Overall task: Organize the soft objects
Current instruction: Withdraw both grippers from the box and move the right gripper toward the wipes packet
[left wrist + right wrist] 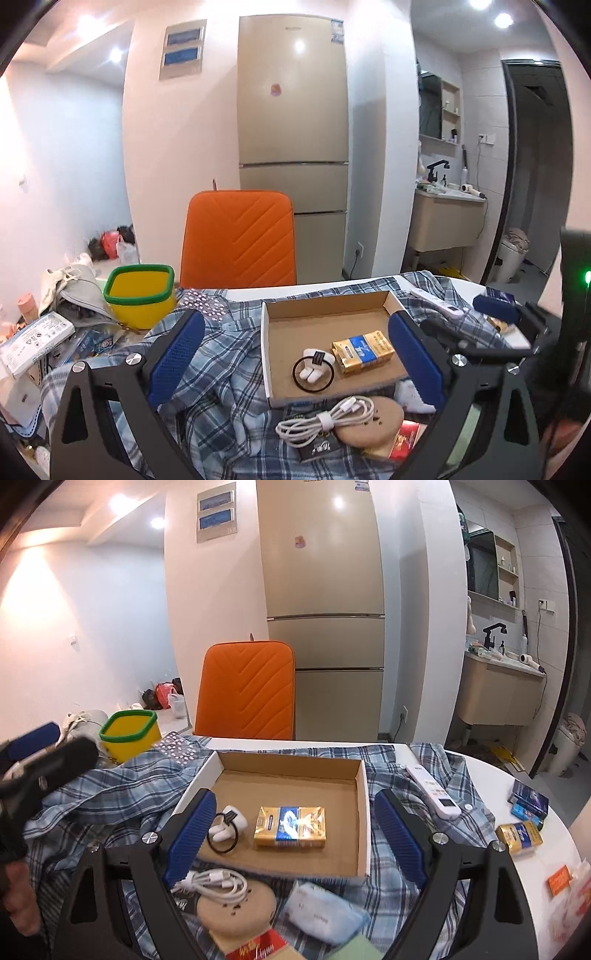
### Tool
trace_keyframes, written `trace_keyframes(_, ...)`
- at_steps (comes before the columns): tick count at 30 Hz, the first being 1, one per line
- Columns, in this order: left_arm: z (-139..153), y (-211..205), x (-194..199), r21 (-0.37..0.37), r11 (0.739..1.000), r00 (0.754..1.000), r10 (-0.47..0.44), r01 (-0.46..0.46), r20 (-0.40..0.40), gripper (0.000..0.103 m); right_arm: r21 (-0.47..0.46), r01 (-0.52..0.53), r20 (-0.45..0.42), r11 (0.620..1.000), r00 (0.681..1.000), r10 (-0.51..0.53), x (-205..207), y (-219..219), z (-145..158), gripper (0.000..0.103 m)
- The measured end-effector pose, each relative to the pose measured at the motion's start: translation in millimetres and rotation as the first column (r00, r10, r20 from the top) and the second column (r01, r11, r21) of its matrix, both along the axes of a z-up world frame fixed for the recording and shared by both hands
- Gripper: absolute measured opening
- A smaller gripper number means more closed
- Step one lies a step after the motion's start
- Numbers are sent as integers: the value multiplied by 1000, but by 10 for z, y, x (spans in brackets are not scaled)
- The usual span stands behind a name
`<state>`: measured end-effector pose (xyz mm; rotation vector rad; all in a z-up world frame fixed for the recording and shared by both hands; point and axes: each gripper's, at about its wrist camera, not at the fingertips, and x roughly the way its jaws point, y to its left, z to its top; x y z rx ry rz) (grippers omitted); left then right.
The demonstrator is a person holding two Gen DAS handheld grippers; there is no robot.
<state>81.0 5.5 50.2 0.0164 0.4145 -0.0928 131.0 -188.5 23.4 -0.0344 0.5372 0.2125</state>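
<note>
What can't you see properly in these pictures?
- Table: mostly hidden in both views under the plaid shirt.
- Red packet: cut off by the bottom edge in the right view; partly under the round tan pad in the left.
- Pack in the box: print too small to read.
- Clutter at the left of the left view: blurred, too small to name.
- Person: only a hand at the right view's left edge.

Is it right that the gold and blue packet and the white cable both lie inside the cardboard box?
Not quite. The gold and blue packet lies inside the cardboard box, but the white cable lies outside it, on the plaid cloth in front of the box. The right wrist view shows this.
</note>
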Motion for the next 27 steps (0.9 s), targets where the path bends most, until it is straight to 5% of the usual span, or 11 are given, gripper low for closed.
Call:
trace_keyframes(5, -192, 16, -184, -54, 997, 999, -47, 48, 19, 99, -8, -7, 21, 1000, 1000, 7, -178, -68, -20, 89)
trace_keyframes(14, -550, -19, -344, -29, 999, 997, -33, 36, 74, 99, 35, -6, 57, 999, 998, 4, -284, -193, -207, 89)
trace_keyframes(19, -740, -105, -259, 14, 999, 998, -41, 40, 41, 99, -24, -10, 35, 1000, 999, 11, -238, -117, -324, 89)
trace_keyframes(23, -794, -167, -259, 32, 997, 997, -77, 76, 24, 99, -75, 22, -47, 997, 999, -25, -138, -103, -411, 89)
trace_keyframes(27, -820, -211, -270, 50, 996, 997, -79, 78, 18, 99, 21, 14, -160, 1000, 987, -10, -29, -244, -500, 89)
